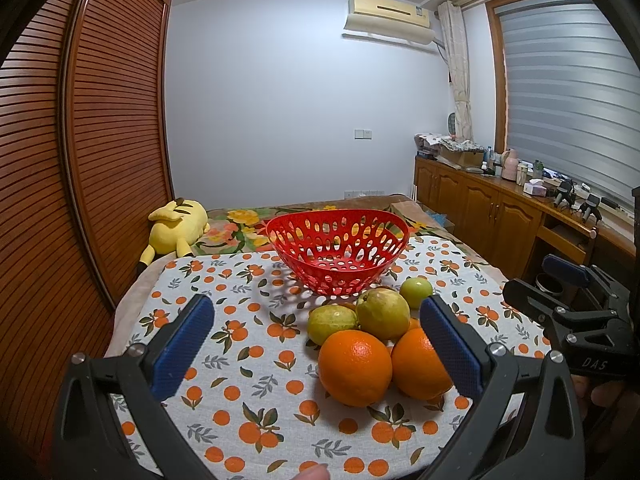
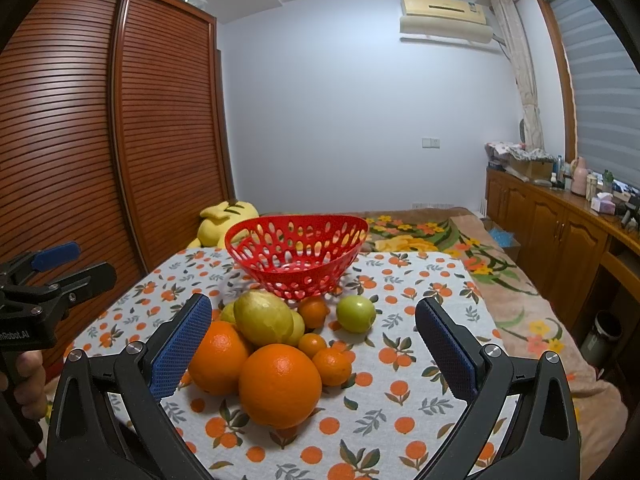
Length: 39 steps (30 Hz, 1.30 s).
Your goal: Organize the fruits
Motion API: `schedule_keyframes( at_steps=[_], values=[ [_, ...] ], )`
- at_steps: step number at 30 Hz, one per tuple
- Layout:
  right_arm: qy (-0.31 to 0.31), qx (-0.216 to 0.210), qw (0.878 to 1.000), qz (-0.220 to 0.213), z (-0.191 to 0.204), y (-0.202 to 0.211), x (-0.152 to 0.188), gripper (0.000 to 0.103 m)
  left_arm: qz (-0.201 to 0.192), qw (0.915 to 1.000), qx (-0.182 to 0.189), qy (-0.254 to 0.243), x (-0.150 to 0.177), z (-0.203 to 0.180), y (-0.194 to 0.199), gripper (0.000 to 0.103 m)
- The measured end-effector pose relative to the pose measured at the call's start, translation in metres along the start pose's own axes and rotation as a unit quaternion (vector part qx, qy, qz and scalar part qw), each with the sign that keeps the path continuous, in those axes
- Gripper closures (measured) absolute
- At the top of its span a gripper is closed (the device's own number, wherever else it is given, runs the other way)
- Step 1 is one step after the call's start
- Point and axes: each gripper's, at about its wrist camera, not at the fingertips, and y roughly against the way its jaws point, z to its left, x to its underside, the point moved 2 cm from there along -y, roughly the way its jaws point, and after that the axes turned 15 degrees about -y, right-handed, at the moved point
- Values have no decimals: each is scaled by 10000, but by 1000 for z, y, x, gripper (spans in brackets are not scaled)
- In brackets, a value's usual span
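A red perforated basket (image 1: 338,254) (image 2: 296,254) stands empty at the far side of the orange-print cloth. In front of it lies a heap of fruit: two big oranges (image 1: 354,368) (image 2: 280,384), two yellow-green pears (image 1: 382,312) (image 2: 262,318), a small green fruit (image 1: 416,292) (image 2: 355,314) and several small tangerines (image 2: 332,366). My left gripper (image 1: 320,344) is open, just short of the heap. My right gripper (image 2: 314,344) is open too, with the near orange between its fingers' lines, untouched. Each gripper shows at the edge of the other's view.
The cloth-covered table (image 1: 240,360) sits against a bed with a floral blanket (image 2: 440,236) and a yellow plush toy (image 1: 176,226). A slatted wooden wardrobe (image 1: 100,140) stands left; a wooden cabinet with clutter (image 1: 500,196) runs along the right.
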Motion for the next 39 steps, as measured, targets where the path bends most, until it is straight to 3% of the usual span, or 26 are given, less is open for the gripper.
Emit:
schedule_keyframes(
  at_steps=[20,39],
  values=[
    [-44,2,9999,98,-1,-3,6,0,107,9999,44,3,11,-4,-6,0],
    [135,-276,9970,706,4,-44,15,1,774,9960,418,162,53,-1,-56,0]
  ],
)
